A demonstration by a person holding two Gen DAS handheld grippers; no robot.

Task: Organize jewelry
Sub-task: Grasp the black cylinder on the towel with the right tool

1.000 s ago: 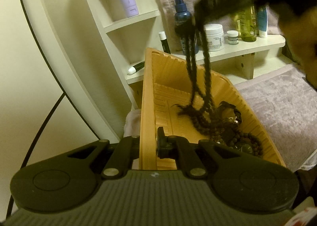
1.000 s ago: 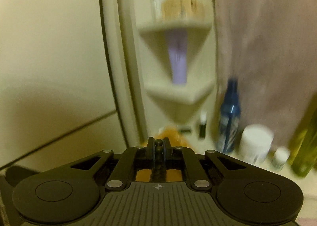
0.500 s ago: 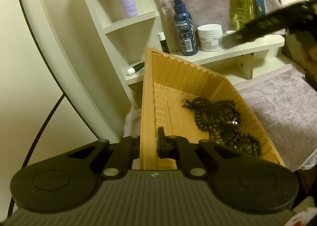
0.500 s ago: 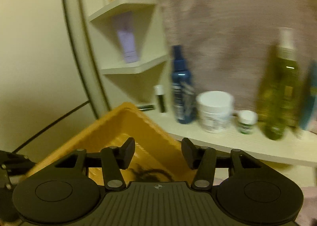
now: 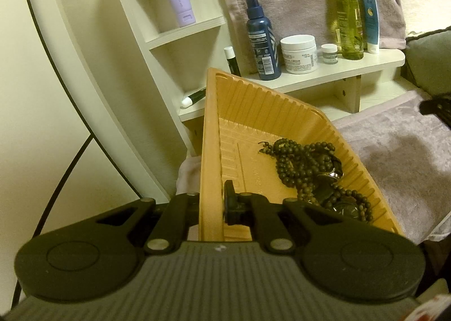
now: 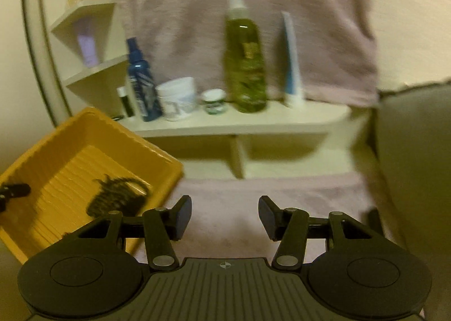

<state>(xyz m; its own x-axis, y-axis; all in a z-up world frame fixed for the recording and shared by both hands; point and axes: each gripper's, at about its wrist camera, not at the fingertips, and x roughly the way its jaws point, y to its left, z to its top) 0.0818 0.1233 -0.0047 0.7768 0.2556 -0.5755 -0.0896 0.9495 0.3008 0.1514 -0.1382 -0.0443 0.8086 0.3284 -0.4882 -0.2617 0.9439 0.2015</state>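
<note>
Several strands of dark brown beads [image 5: 298, 160] lie tangled in the yellow ribbed tray [image 5: 253, 101], toward its right wall. My left fingers [image 5: 217, 202] clamp the tray's rim; my right fingers [image 6: 225, 215] stand apart, empty.

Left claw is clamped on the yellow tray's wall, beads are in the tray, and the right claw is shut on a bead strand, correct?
Not quite. The right claw is open and empty, as the right wrist view shows. The rest holds: the left claw is clamped on the yellow tray wall, and the beads lie in the tray.
</note>
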